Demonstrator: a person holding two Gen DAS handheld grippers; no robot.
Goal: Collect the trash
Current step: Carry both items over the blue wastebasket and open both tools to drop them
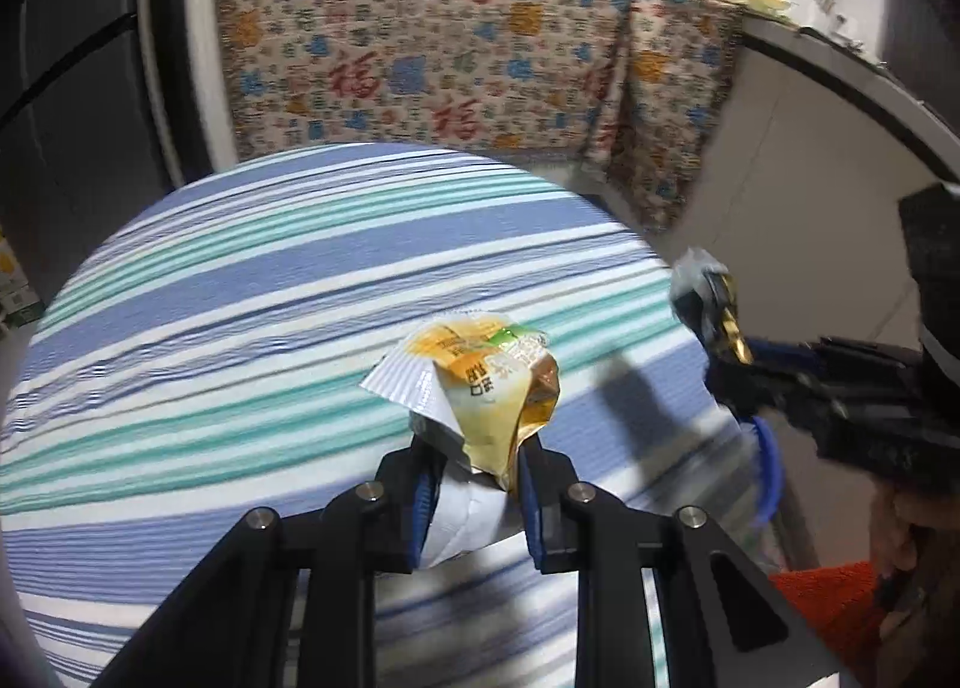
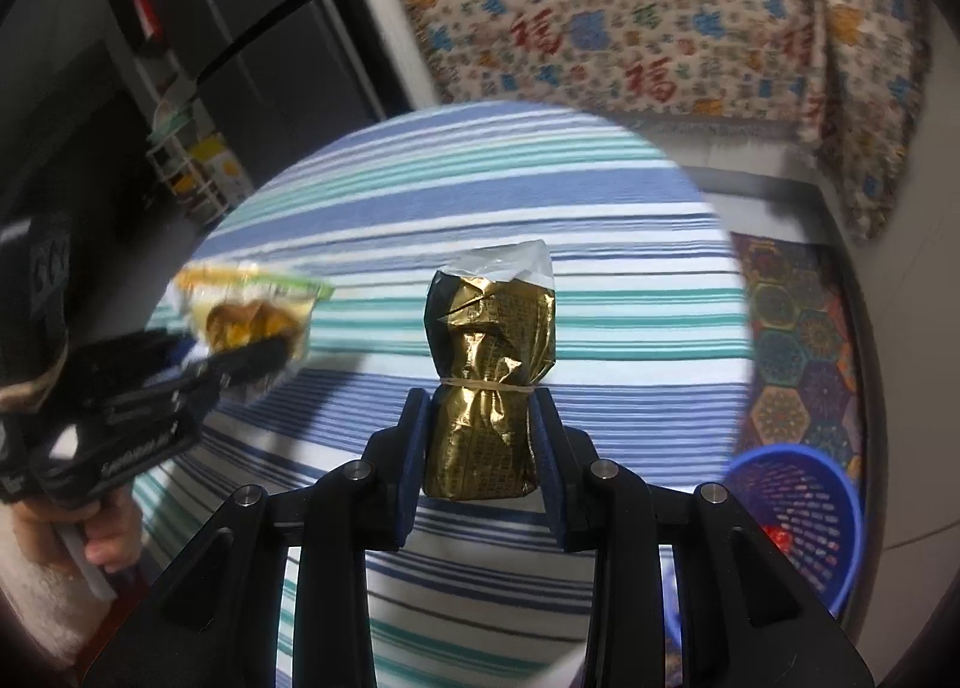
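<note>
My left gripper point(image 1: 474, 457) is shut on a crumpled yellow and silver snack wrapper point(image 1: 480, 382), held above the striped table point(image 1: 240, 298). My right gripper point(image 2: 480, 418) is shut on a gold foil packet point(image 2: 489, 364) that is tied round its middle with a rubber band. The same gold foil packet point(image 1: 711, 307) shows at the right edge of the left wrist view, off the table's rim. In the right wrist view the yellow wrapper point(image 2: 252, 316) hangs blurred at the left in the left gripper point(image 2: 240, 364), with a hand under it.
A blue plastic basket point(image 2: 798, 514) with something red inside stands on the floor, low at the right of the table. A patterned mat point(image 2: 798, 340) lies beyond it. A patterned cloth point(image 1: 450, 51) covers a counter behind, with pots on top. Dark cabinets point(image 2: 198, 15) stand at the left.
</note>
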